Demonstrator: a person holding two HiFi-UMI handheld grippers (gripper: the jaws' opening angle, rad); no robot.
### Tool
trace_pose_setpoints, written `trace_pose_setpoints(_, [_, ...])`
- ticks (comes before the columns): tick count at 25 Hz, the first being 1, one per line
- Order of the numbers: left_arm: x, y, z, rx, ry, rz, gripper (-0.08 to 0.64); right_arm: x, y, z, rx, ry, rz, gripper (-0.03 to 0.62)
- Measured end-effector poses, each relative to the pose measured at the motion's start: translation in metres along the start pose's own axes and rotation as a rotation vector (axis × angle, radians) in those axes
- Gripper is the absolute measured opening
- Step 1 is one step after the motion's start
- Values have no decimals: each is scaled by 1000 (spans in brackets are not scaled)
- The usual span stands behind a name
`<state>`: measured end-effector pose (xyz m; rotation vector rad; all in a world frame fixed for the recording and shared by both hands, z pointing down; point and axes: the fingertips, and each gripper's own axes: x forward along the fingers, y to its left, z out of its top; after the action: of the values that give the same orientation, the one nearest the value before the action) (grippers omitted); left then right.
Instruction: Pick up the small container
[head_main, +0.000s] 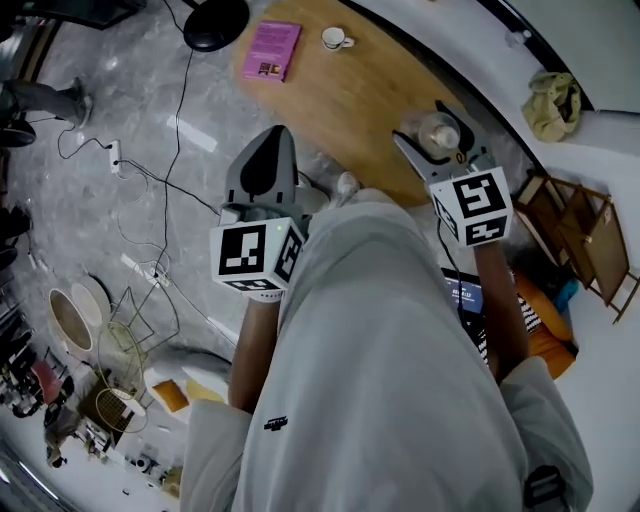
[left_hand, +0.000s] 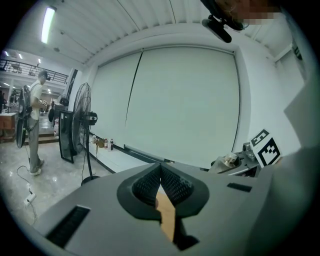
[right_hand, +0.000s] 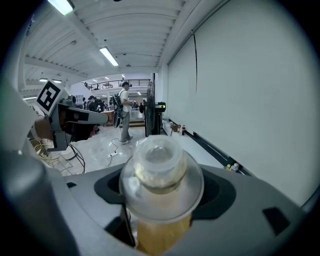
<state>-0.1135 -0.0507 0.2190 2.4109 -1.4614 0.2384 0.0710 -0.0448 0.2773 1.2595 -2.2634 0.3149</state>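
Observation:
The small container (head_main: 438, 132), a clear plastic cup with a domed lid, sits between the jaws of my right gripper (head_main: 441, 140), which is shut on it and lifted above the wooden table (head_main: 350, 95). In the right gripper view the small container (right_hand: 160, 172) fills the gap between the jaws, lid toward the camera. My left gripper (head_main: 272, 140) is held up over the floor to the left, its jaws shut with nothing in them. In the left gripper view its ribbed pads (left_hand: 172, 184) meet, and the right gripper's marker cube (left_hand: 265, 149) shows at the right.
On the table's far end lie a pink book (head_main: 272, 48) and a white cup (head_main: 336, 38). Cables (head_main: 150, 180) run over the grey floor. A wooden rack (head_main: 580, 235) stands at right. Standing fans (left_hand: 80, 122) and a person (left_hand: 34, 125) are at left.

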Motion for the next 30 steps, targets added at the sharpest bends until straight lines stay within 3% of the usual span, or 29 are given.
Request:
trace_pose_setpoints(17, [-11,-4,19,14,-42,-17,20,-72,-14,-14,91,-9,-128,341])
trace_pose_setpoints(30, [-14,-17,19,10,-32,-26,20,-70,-2,-4,100,-31,-90,341])
